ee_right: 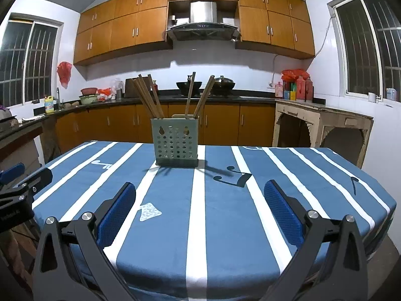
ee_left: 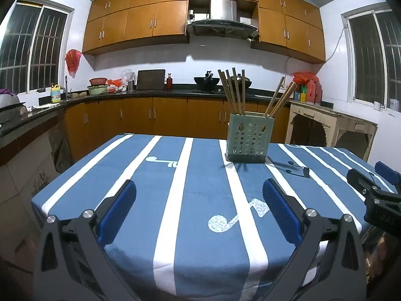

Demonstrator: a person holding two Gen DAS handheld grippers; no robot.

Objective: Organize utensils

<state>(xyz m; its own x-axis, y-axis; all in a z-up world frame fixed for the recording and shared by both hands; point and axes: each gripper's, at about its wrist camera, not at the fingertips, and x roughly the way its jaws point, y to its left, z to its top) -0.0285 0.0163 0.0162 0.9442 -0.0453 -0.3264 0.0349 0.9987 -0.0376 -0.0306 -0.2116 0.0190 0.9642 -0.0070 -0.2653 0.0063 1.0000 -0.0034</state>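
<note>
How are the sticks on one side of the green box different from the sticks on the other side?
The left bunch of chopsticks has more sticks, about four or five, packed close together; the right bunch of chopsticks has only about three, spread wider apart. The left bunch leans left, while the right bunch fans out, one stick nearly upright and the others tilting right. Both are brown wood and stand in the same green holder on the striped tablecloth.

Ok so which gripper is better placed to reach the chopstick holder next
Right, probably, by a small margin. In the right wrist view the holder sits nearly straight ahead of the open right gripper. From the open left gripper it stands off to the right. Neither holds anything.
</note>
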